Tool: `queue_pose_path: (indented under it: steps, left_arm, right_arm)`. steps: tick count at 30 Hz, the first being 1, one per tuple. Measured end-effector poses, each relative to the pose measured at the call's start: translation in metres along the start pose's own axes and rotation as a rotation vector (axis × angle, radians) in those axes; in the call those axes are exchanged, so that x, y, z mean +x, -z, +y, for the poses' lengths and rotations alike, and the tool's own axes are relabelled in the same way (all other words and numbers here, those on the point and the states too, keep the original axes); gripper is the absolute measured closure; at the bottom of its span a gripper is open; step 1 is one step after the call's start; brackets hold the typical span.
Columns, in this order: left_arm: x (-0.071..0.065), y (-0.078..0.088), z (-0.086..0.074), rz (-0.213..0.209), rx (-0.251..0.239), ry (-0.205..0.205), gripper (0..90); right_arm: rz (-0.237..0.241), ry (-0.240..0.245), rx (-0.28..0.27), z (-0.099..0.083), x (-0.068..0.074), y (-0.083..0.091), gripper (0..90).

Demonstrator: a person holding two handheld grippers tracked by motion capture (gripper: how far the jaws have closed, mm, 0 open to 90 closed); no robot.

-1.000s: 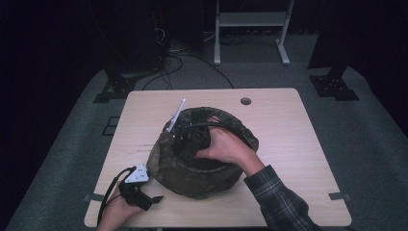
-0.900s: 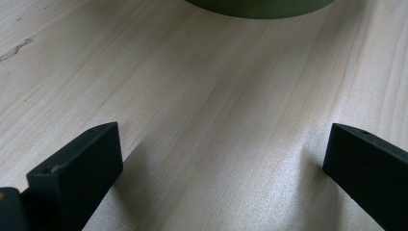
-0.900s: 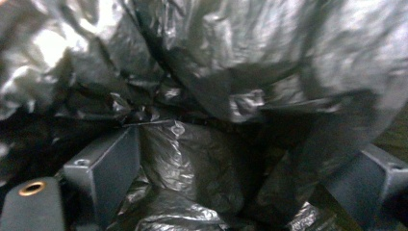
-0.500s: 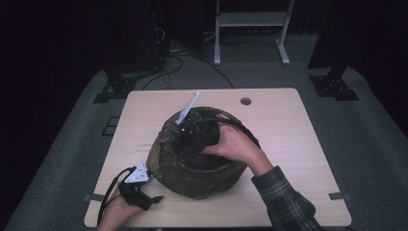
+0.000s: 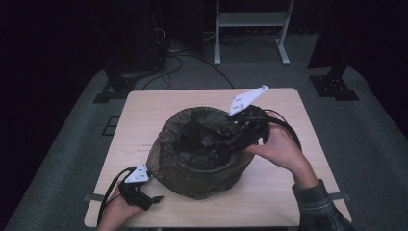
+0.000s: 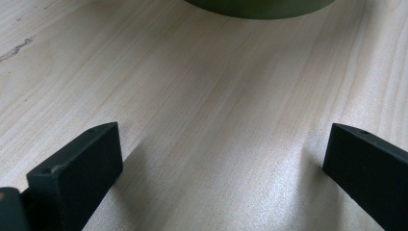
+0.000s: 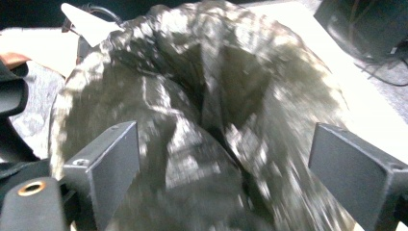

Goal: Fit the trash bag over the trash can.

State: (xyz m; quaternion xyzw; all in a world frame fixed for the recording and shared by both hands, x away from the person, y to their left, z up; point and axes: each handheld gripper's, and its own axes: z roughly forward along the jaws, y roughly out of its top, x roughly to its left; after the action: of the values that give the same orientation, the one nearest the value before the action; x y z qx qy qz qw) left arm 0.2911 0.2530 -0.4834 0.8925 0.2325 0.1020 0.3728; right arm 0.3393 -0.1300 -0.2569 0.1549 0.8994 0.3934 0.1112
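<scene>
At the near left corner of the wooden table (image 5: 284, 192), the left gripper (image 5: 144, 199) lies low on the surface in the person's left hand (image 5: 115, 214), which is cut off by the bottom edge. Its jaws stand wide apart over bare wood with nothing between them; an olive rim (image 6: 260, 7) is clipped at the top of the left gripper view. Just beyond sits a dark, mottled round bag (image 5: 199, 149) at the table's centre, mouth facing up; its contents are too dark to make out. At its far right rim, the right hand (image 5: 279, 147) tilts the right gripper (image 5: 243, 132) into the opening, grey plate raised. The right gripper view, blurred, shows those jaws spread wide over crumpled fabric (image 7: 202, 120), gripping nothing.
</scene>
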Motion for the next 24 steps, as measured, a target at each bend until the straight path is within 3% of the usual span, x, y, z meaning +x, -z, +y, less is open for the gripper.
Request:
queue_pose_path:
  steps: [7,13,19,24]
  left_arm:
    - [0.0,0.0,0.0,0.0,0.0,0.0,0.0]
    - [0.0,0.0,0.0,0.0,0.001,-0.001,0.0]
    - [0.0,0.0,0.0,0.0,0.002,-0.001,0.0]
    - [0.0,0.0,0.0,0.0,0.001,0.0,0.0]
  right_arm:
    - [-0.06,-0.066,-0.053,-0.058,-0.005,0.036,9.1]
    - [-0.087,-0.137,-0.126,-0.112,-0.005,0.053,9.1]
    - [-0.12,-0.201,-0.145,-0.166,0.0,0.052,9.2]
    - [-0.165,-0.233,-0.166,-0.197,0.005,0.046,9.1]
